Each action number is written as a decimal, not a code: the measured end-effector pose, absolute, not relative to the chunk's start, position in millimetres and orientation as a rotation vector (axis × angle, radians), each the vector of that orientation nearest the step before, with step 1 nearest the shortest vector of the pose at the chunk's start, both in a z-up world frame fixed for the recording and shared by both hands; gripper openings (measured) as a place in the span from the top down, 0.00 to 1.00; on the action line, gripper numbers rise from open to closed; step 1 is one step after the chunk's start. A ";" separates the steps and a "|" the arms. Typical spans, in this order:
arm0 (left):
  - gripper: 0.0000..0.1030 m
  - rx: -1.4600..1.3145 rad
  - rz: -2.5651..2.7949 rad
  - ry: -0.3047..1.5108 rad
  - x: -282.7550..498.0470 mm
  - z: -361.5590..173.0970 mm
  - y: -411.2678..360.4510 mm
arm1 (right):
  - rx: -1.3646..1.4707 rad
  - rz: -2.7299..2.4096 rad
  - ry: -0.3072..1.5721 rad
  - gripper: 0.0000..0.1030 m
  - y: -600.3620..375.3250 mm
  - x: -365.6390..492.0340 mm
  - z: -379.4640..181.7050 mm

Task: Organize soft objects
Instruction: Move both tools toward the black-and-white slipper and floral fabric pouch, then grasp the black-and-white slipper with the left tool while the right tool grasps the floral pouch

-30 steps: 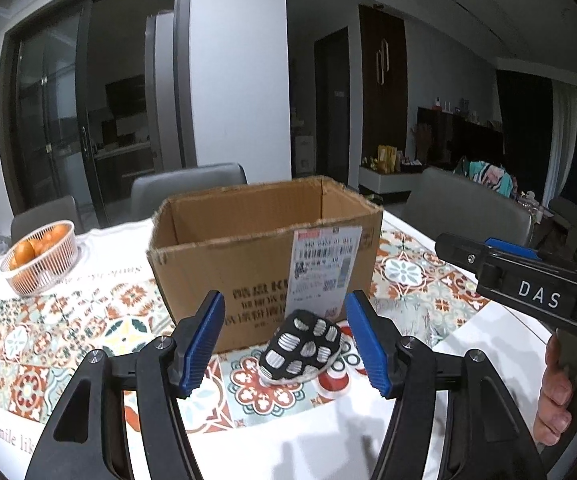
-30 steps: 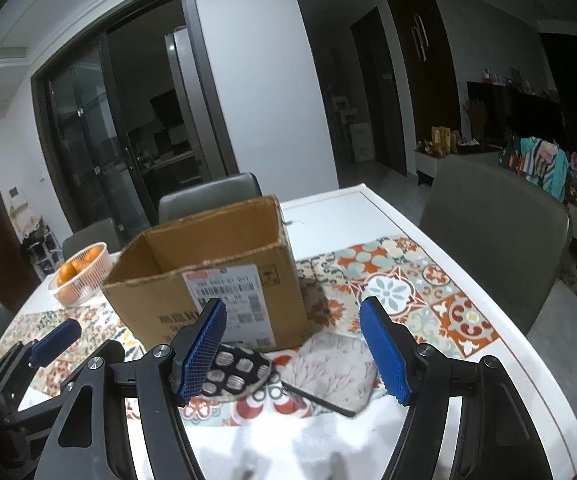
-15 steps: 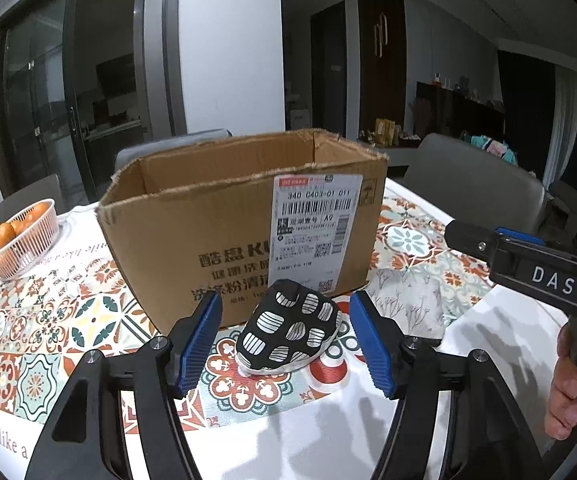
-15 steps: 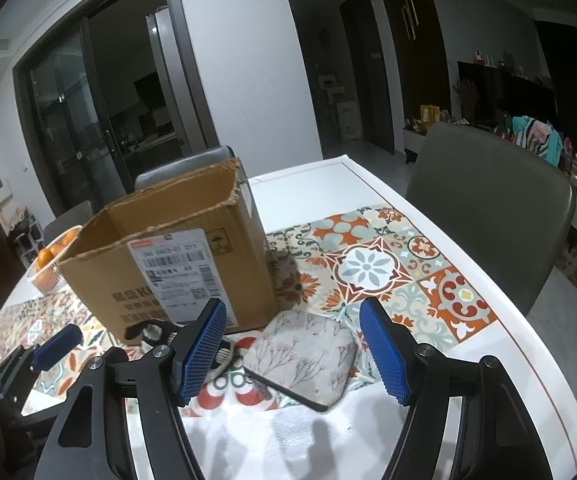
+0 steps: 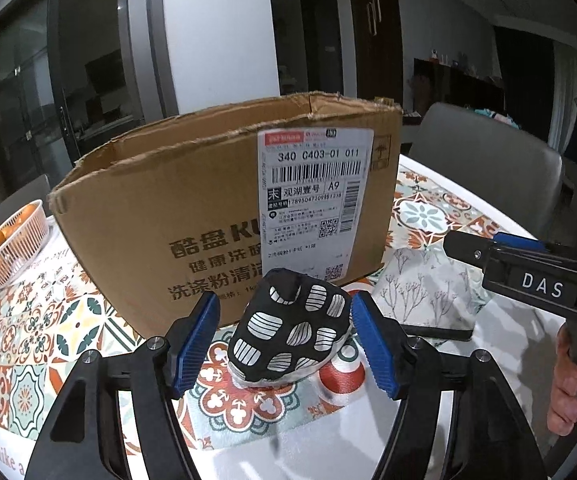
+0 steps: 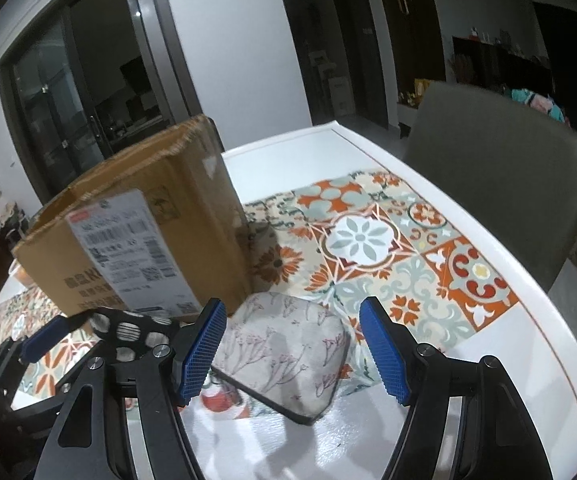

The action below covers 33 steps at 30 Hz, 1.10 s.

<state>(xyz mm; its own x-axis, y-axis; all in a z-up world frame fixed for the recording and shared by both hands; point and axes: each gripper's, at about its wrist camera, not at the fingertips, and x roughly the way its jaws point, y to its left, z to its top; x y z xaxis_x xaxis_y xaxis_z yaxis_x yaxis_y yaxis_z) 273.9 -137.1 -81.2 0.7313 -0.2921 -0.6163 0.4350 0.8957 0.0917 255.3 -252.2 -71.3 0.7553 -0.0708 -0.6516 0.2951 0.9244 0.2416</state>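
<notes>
The black patterned pouch (image 5: 290, 330) is bracketed by the spread, unclenched left gripper (image 5: 284, 340), its right pad nearly touching. The floral pad (image 6: 284, 350) is framed likewise between the released jaws of the right gripper (image 6: 294, 350), with nothing grasped.

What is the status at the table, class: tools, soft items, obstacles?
Left tool open, straddling black-and-white pouch. Right tool open over floral pouch. Cardboard box just behind; nothing blocking.

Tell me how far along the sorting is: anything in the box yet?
Nothing looks packed yet, though the box interior is hidden. Both soft items lie on the table in front of it. The left hand-held gripper is open around the black-and-white pouch, the right hand-held gripper open around the floral pad; neither is gripped. Left: close, lift, drop both into the box.
</notes>
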 end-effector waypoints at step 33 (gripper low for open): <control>0.61 0.179 -0.428 0.752 300.5 -109.0 -135.3 | 0.342 -0.184 0.805 0.78 -253.8 283.0 -115.6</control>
